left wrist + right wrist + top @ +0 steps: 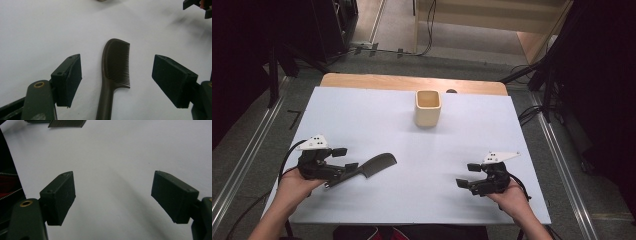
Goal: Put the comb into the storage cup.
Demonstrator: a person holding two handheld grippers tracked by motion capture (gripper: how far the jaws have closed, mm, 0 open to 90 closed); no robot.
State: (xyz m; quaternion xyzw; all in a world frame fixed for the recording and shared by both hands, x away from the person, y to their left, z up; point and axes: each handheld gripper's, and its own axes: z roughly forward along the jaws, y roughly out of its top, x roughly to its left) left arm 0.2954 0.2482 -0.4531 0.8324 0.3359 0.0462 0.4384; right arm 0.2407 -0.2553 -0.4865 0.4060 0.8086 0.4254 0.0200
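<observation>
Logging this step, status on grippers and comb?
Left gripper open, jaws either side of the comb, not clamped. Right gripper open, nothing between its jaws. Comb flat on the table. Cup far off, nothing blocking.

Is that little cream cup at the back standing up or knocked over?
Upright. The cup rests on its base on the white table, its square opening facing up, so the high view looks into it; what shows of the inside looks empty.

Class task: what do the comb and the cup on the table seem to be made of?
Comb: probably moulded plastic, dark brown, smooth with a slight sheen and fine, even teeth.
Cup: cream, matt, thick-walled with rounded corners; perhaps plastic or ceramic, the look leaves it open.
</observation>
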